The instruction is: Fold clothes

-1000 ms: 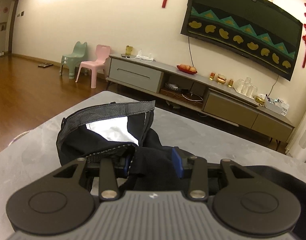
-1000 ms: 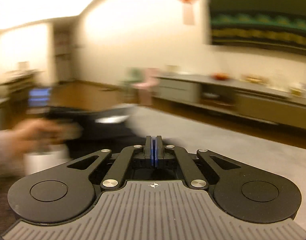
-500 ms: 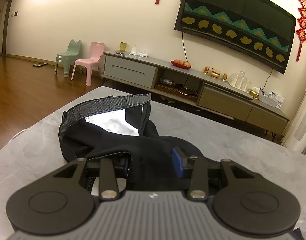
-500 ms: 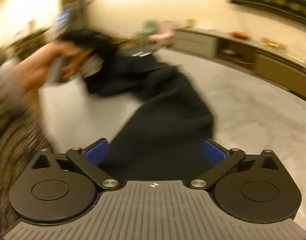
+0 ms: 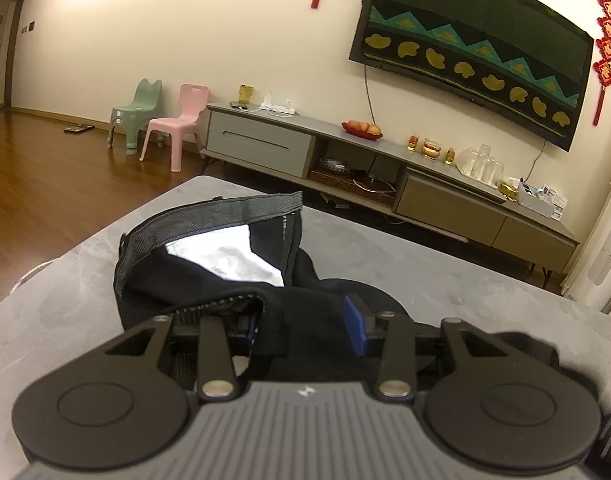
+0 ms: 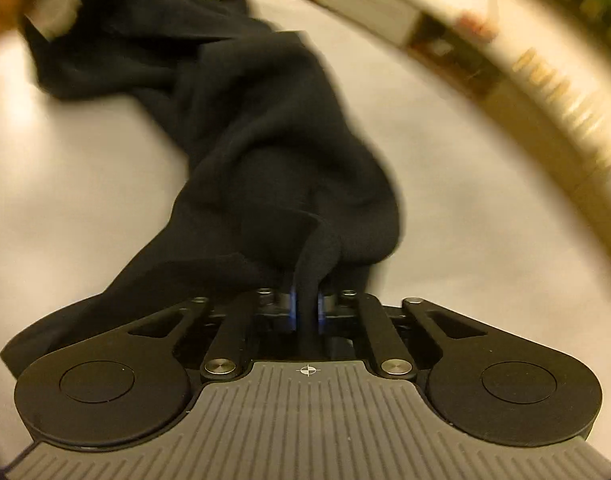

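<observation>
Both grippers gripping the black trousers on the grey table
Right gripper is pinching a fold tight between its jaws; left gripper is clamping bunched waistband cloth, jaws partly apart

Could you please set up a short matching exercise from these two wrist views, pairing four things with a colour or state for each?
Things:
1. right gripper
2. plastic chair nearer the TV cabinet
3. waistband of the black garment
4. table

Colour or state:
A. grey, marbled surface
B. shut on a fold of black cloth
C. pink
D. dark mesh, raised, with a pale lining below it

Pairs: 1-B, 2-C, 3-D, 4-A
</observation>
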Motion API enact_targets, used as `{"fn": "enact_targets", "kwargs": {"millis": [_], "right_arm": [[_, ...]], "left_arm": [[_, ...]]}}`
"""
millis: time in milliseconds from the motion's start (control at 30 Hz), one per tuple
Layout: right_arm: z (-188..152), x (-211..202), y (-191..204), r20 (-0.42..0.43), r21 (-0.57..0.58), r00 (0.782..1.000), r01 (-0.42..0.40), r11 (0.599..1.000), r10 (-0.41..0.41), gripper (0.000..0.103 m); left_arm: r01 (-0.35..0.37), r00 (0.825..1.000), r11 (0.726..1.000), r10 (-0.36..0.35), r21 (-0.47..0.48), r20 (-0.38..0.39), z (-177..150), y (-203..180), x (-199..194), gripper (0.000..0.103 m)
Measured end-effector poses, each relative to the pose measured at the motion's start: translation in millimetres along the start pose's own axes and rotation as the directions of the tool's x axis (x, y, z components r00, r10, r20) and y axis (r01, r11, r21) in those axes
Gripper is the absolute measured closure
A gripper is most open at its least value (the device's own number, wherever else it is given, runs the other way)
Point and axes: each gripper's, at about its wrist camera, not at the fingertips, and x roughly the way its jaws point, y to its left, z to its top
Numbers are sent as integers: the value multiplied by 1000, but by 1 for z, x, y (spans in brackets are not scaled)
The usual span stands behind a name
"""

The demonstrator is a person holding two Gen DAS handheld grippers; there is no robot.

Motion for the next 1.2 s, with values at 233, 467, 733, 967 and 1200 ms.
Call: {"fn": "enact_targets", "kwargs": {"millis": [233, 467, 733, 967, 1200], "right_arm": [[-14, -81, -11, 219, -206, 874, 476, 855, -433, 100], [-132, -69, 68, -79, -228, 990, 95, 969, -116, 56], [-131, -119, -42, 155, 352, 988, -68, 933, 13, 24], [-120, -1, -127, -3, 479, 991, 117, 870, -131, 15], [-98, 92, -160, -45, 434, 998, 54, 899, -39, 12]], "left_arm": [[12, 1000, 998, -10, 60, -21, -8, -16, 6, 63], [44, 999, 991, -40, 123, -35, -22, -29, -4, 60], [20, 1000, 992, -19, 121, -12, -21, -37, -3, 55], [-105, 993, 990, 109, -88, 42, -3, 4, -4, 54], [-68, 998, 988, 66, -136, -20, -1, 19, 11, 54]]}}
